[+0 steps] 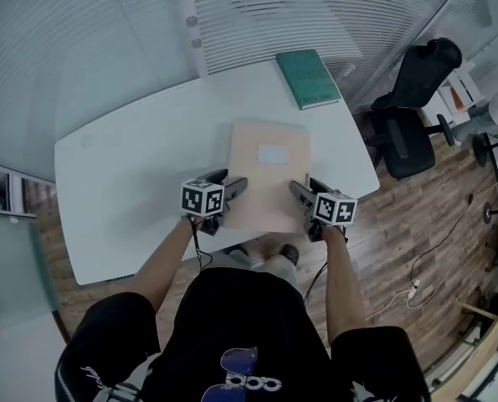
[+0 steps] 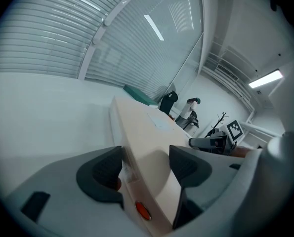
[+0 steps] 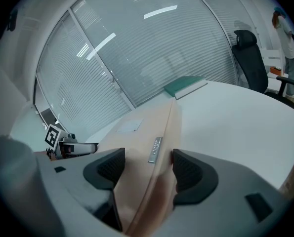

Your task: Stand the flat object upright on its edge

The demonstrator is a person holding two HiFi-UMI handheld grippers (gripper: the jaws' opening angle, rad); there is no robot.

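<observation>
Your left tool (image 1: 232,188) and right tool (image 1: 302,193) pinch the beige folder (image 1: 267,162) at its 7 and 5 o'clock corners. It lies on the counter (image 1: 123,174), probably held this way to hinge it up evenly.

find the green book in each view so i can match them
Head view: green book upper right of centre, just past the beige folder's far right corner.
Left gripper view: green book small, mid-frame, beyond the beige folder's far end.
Right gripper view: green book right of centre, beyond the beige folder's far end.
Shared landmark: the beige folder, between the jaws in both gripper views.
</observation>
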